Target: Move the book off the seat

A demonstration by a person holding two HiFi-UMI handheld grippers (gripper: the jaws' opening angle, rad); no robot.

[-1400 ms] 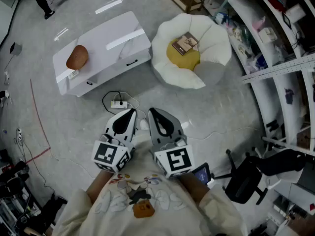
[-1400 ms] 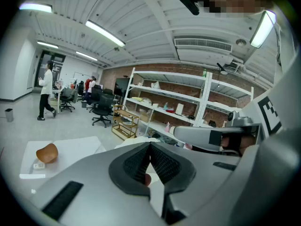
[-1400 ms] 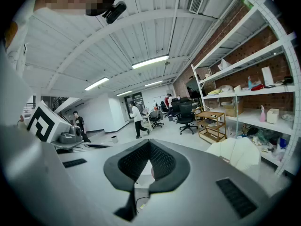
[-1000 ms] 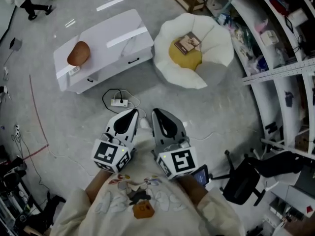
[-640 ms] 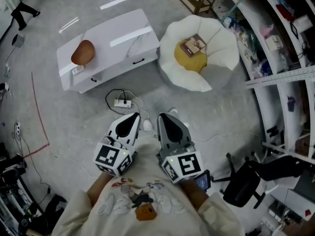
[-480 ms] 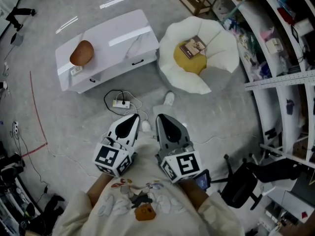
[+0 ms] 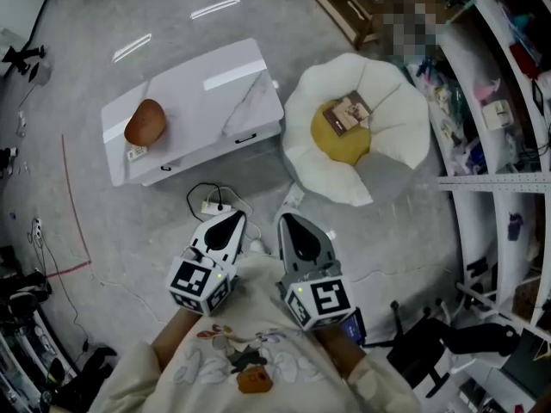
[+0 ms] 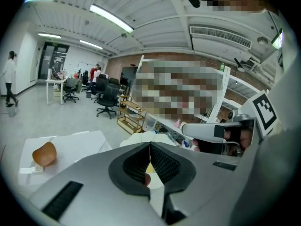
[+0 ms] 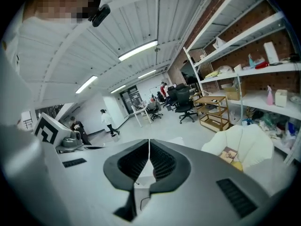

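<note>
Now the flower-shaped seat (image 7: 405, 140) and its book (image 7: 347, 114) sit nearer than before. Left gripper (image 7: 232, 217), right gripper (image 7: 288, 220): closed, empty; grasp pending.

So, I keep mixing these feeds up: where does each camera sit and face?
Head view: on the head, steeply down at table, seat, book; forearms and left gripper, right gripper show.
Left gripper view: on that gripper, along its shut jaws toward table and seat; right gripper at right.
Right gripper view: likewise, toward seat and shelves; left gripper at left.
Shared: book on seat, in head and right gripper views.
</note>
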